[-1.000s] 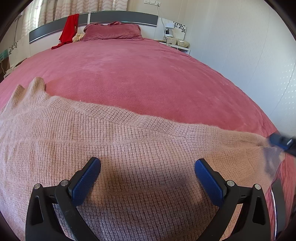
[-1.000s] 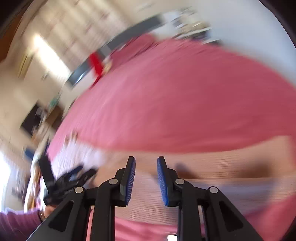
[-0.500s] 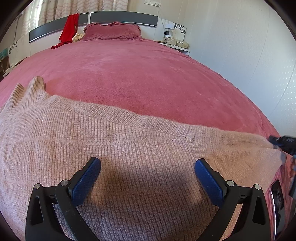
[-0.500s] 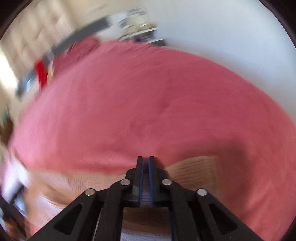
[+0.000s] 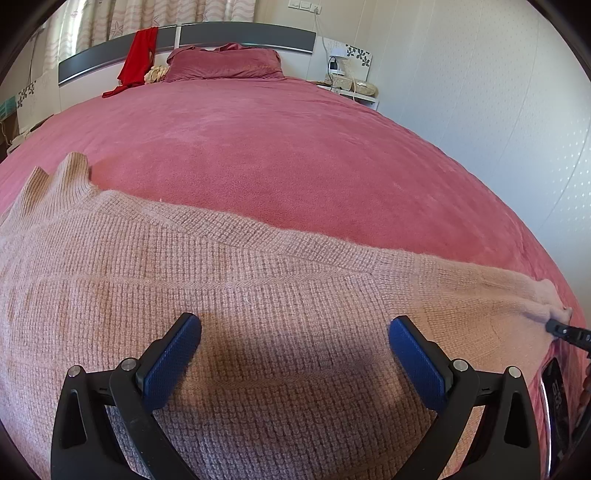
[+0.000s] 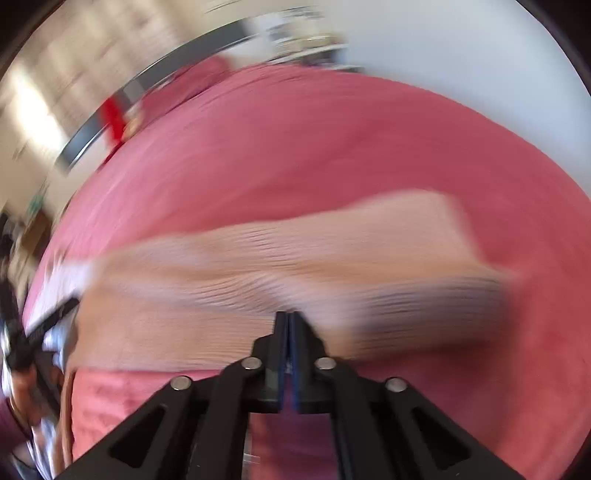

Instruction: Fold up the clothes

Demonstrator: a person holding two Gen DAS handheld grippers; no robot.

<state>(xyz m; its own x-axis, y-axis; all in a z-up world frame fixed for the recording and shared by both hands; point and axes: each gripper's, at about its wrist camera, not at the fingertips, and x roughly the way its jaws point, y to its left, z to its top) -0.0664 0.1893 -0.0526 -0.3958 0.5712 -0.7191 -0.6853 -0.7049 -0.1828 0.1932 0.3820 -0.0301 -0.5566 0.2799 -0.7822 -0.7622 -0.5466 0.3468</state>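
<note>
A beige knitted sweater [image 5: 258, 280] lies spread flat on the pink bed, its collar [image 5: 55, 181] at the far left. My left gripper [image 5: 295, 354] is wide open just above the sweater's body, holding nothing. My right gripper [image 6: 288, 321] is shut on the sweater's sleeve [image 6: 332, 258], which looks lifted off the bed; this view is motion-blurred. In the left wrist view the right gripper's tip [image 5: 565, 330] shows at the far right, pinching the sleeve end [image 5: 546, 302].
The pink bedspread [image 5: 277, 147] stretches back to a pillow [image 5: 225, 62] and a grey headboard [image 5: 243, 33] with a red garment [image 5: 138, 55] draped on it. A nightstand [image 5: 351, 85] stands by the white wall at right. A phone-like object [image 5: 554, 402] lies at the lower right.
My right gripper closed on the sleeve end and has started to pull it across the bed. My left gripper has stayed open and still.
</note>
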